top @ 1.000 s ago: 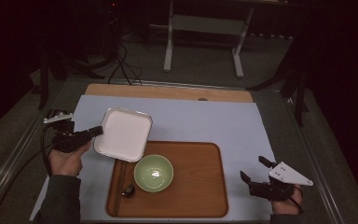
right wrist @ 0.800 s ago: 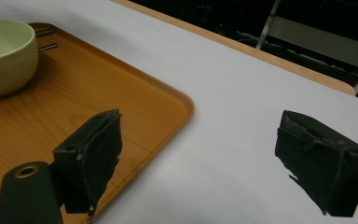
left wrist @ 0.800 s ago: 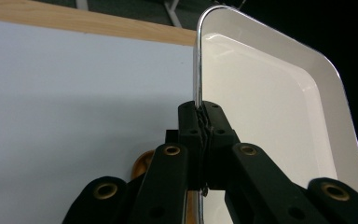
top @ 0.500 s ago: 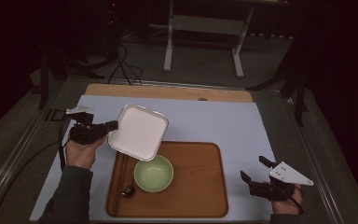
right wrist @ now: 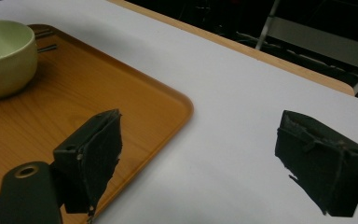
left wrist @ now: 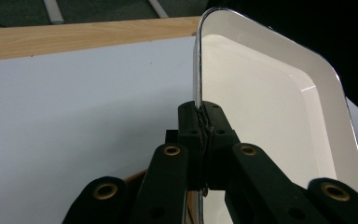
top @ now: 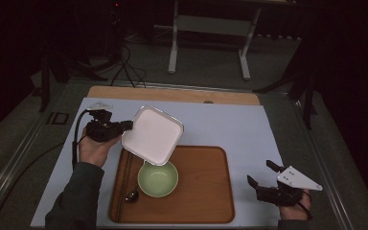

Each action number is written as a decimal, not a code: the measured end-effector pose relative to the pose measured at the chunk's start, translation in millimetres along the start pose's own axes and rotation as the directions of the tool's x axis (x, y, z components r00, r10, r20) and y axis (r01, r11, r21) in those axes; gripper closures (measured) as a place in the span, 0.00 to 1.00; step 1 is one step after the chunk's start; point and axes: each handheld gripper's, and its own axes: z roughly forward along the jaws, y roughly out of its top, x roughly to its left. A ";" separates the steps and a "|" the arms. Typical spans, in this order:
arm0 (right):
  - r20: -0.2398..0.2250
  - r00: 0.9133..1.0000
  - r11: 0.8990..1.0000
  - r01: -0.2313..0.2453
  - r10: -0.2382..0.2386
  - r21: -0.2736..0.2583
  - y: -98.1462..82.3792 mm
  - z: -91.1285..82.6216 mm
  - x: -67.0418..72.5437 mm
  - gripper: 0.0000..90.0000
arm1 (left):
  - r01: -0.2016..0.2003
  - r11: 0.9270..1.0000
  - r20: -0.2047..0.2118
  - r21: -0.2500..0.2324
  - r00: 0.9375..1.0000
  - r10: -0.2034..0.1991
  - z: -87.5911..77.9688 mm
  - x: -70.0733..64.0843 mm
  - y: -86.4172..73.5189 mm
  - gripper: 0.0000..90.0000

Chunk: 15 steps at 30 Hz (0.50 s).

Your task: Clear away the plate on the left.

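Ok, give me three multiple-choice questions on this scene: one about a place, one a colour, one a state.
1. Where does the bowl sit?
A. on the wooden tray
B. on the bare mat
C. on the floor

2. What colour is the bowl?
A. red
B. pale green
C. black

3. How is the left gripper?
A. wide open
B. lying on the tray
C. shut on the white square plate

Answers: 1 A, the tray lies under the bowl; 2 B, as the high view shows; 3 C, its jaws pinch the plate's rim.
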 end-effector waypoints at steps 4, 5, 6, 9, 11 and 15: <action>0.000 1.000 1.000 -0.002 0.002 -0.002 0.1 -0.3 0.0 0.16 | -0.037 0.999 0.007 0.016 0.999 0.037 6.3 -4.7 5.3 0.99; 0.000 1.000 1.000 -0.002 0.002 -0.001 0.0 -0.2 -0.1 0.16 | -0.045 0.999 0.009 0.019 0.999 0.044 7.8 -6.0 6.7 0.99; 0.000 1.000 1.000 -0.002 0.002 0.000 0.0 -0.3 -0.2 0.16 | -0.053 0.998 0.009 0.020 0.999 0.053 9.1 -7.3 8.0 0.99; 0.000 1.000 1.000 -0.002 0.002 -0.001 0.0 -0.2 -0.1 0.16 | -0.071 0.997 0.020 0.023 0.997 0.071 12.5 -11.5 11.9 0.99; 0.000 1.000 1.000 -0.002 0.002 -0.001 0.0 -0.3 0.0 0.16 | -0.080 0.997 0.030 0.020 0.996 0.080 14.4 -13.6 14.3 0.99; 0.000 1.000 1.000 -0.001 0.001 -0.001 0.1 -0.4 0.1 0.16 | -0.102 0.995 0.043 0.021 0.994 0.101 18.9 -18.3 18.2 0.99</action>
